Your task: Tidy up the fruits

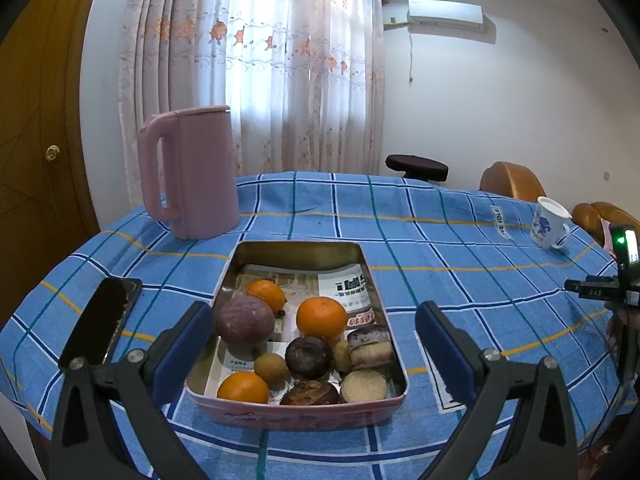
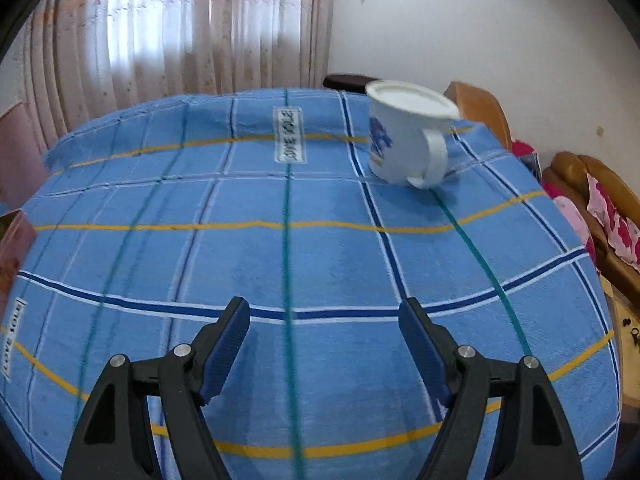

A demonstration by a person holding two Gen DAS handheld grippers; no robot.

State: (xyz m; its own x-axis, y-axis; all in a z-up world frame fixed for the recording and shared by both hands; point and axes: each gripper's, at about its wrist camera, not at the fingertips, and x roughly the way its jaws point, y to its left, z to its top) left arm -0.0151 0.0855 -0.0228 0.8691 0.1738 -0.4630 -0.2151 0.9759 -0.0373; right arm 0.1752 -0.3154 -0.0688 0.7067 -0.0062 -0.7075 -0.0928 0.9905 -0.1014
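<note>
A pink tin box [image 1: 296, 416] sits on the blue checked tablecloth in the left wrist view. It holds three oranges [image 1: 321, 317], a purple round fruit [image 1: 245, 320], small brown longans [image 1: 271, 367], dark round fruits [image 1: 308, 357] and cut pieces [image 1: 364, 386]. My left gripper [image 1: 314, 338] is open, its fingers on either side of the box, a little above it. My right gripper [image 2: 324, 332] is open and empty over bare cloth. The box edge [image 2: 12, 240] shows at the far left of the right wrist view.
A pink kettle [image 1: 192, 172] stands behind the box. A black phone [image 1: 100, 320] lies left of it. A white and blue mug [image 2: 408, 136] stands at the far right of the table; it also shows in the left wrist view [image 1: 550, 222]. Chairs stand beyond the table.
</note>
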